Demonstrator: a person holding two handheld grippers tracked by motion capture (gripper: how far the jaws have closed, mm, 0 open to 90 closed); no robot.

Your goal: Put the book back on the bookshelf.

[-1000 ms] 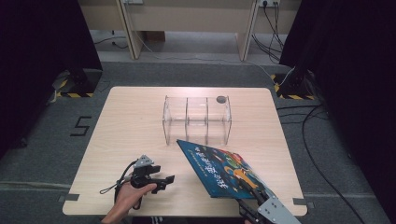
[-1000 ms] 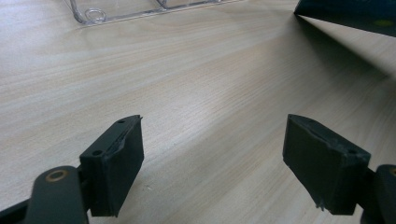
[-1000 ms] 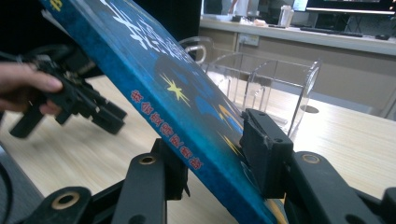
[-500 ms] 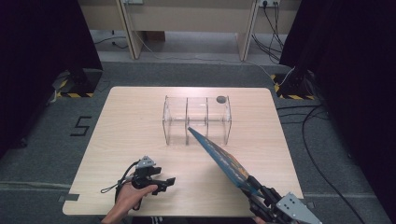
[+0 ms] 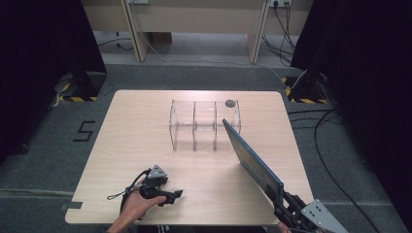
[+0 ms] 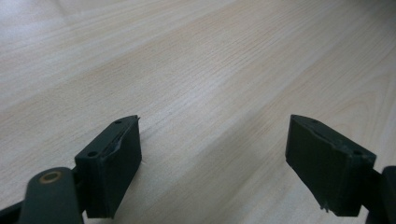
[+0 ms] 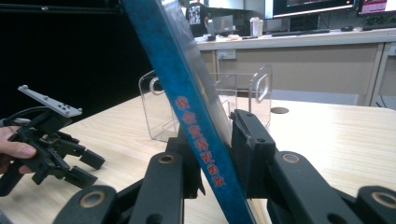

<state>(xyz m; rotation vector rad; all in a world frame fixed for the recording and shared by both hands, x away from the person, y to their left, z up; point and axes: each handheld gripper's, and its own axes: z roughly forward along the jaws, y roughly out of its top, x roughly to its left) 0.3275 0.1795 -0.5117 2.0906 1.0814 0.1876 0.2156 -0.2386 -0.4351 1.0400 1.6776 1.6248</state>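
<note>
A thin blue book [image 5: 252, 160] stands on edge above the table's right front, slanting from my right gripper [image 5: 284, 201] up toward the clear rack [image 5: 204, 124]. In the right gripper view the book's spine [image 7: 187, 93], with red lettering, runs between the two black jaws of my right gripper [image 7: 212, 144]. These jaws have just been closing and press on the book. My left gripper [image 5: 174, 195] rests low at the table's front left in a person's hand. Its jaws stand wide apart over bare wood in the left gripper view [image 6: 215, 158], with nothing between them.
The clear acrylic rack has three upright compartments and stands at the middle back of the wooden table [image 5: 141, 126]. A small dark round disc [image 5: 230, 103] lies behind the rack's right end. Black curtains and floor cables surround the table.
The book has turned from cover-up and nearly flat to edge-on and steeply tilted. My right gripper has shifted right with it. The left gripper has stayed put.
</note>
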